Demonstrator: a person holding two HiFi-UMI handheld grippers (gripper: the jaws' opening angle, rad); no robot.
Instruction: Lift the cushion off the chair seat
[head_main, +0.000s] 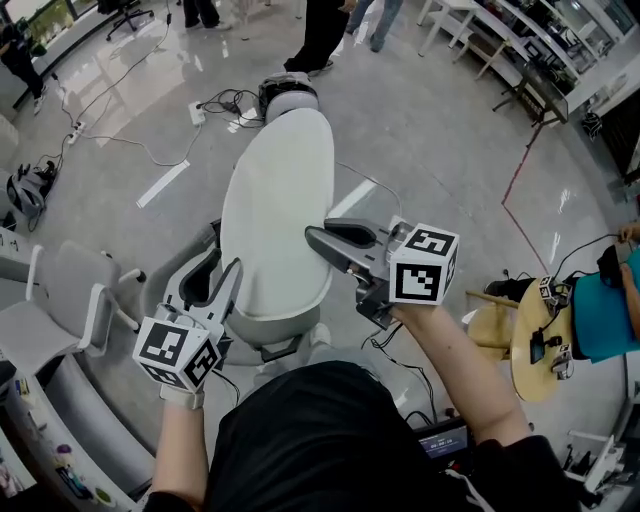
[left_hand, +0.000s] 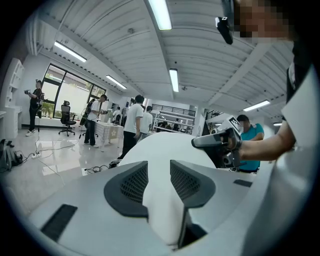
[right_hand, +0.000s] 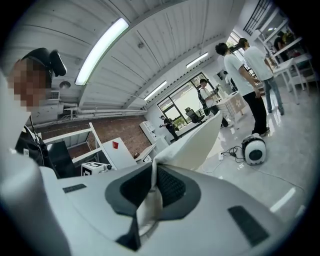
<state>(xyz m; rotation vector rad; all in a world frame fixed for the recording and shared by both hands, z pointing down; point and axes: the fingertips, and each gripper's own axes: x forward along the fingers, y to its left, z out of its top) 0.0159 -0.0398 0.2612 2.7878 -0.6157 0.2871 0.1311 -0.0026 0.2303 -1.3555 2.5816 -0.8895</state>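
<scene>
A long white oval cushion (head_main: 275, 200) hangs tilted above the grey chair seat (head_main: 272, 328), held between both grippers. My left gripper (head_main: 228, 278) is shut on the cushion's near left edge. In the left gripper view the white cushion (left_hand: 165, 145) is pinched between the dark pads of that gripper (left_hand: 159, 185), and the right gripper (left_hand: 220, 142) shows beyond it. My right gripper (head_main: 318, 240) is shut on the cushion's right edge. In the right gripper view a fold of the cushion (right_hand: 197, 140) is squeezed in the right gripper (right_hand: 152, 192).
A grey office chair (head_main: 70, 300) stands at the left. A round wooden stool (head_main: 530, 350) and a person in a teal shirt (head_main: 610, 310) are at the right. A white round device (head_main: 290, 95) and cables (head_main: 225, 105) lie on the floor beyond. People (head_main: 320, 35) stand farther off.
</scene>
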